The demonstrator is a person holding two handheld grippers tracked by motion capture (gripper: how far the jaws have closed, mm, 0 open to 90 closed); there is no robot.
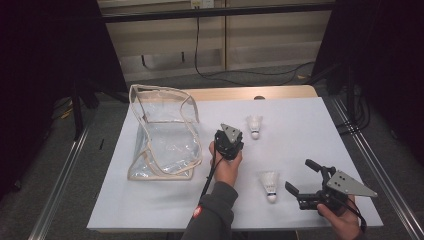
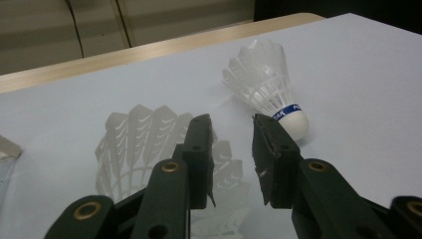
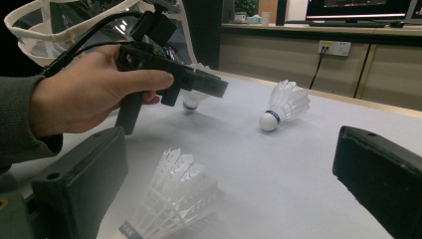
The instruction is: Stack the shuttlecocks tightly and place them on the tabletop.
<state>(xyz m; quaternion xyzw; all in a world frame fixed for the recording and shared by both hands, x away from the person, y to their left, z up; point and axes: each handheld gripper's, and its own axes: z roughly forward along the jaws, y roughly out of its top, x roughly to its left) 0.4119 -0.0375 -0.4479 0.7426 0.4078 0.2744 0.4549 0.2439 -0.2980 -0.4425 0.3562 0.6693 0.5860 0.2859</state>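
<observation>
We see the white table [image 1: 310, 130] brightly lit from above while the room around it stays dark; near our jaws the black metal blurs slightly.

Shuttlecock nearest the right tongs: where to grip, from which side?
The near shuttlecock lies on its side, cork toward the person. Grip the cork, not the flared feather skirt, which would likely crush. Bring the open right tongs in from its right.
</observation>
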